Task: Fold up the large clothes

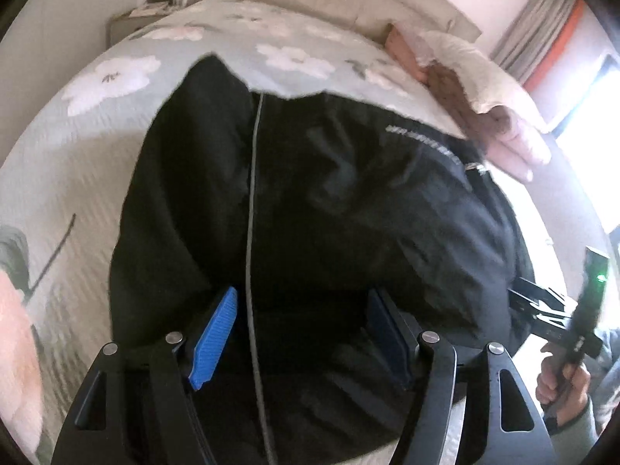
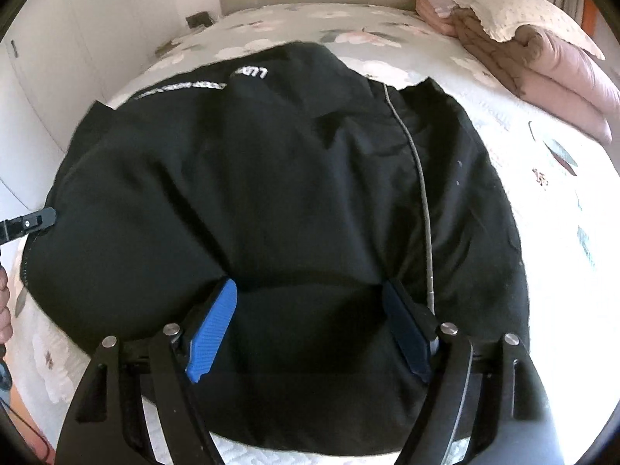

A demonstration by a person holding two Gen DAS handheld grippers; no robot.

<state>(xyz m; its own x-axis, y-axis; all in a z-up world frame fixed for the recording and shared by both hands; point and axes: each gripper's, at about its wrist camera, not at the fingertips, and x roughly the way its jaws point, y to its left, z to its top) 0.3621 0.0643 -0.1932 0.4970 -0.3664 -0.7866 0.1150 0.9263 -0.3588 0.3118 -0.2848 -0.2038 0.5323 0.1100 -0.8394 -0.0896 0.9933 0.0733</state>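
Spread flat, the black jacket (image 2: 271, 193) lies on the floral bed cover (image 1: 116, 77), its grey zipper (image 1: 252, 193) running lengthwise. Both the left claw (image 1: 302, 310) and right claw (image 2: 310, 306) hang over its near hem, jaws wide, gripping nothing. Folded pink quilts (image 2: 562, 89) sit near the headboard.

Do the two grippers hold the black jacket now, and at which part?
No. Both the left gripper and right gripper stand open over the jacket; nothing is held.

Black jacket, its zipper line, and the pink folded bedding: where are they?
Black jacket (image 2: 252, 193), right wrist view, front panel.
Zipper line (image 1: 251, 193), left wrist view, mid-length.
Pink folded bedding (image 2: 562, 77), right wrist view, upper fold.
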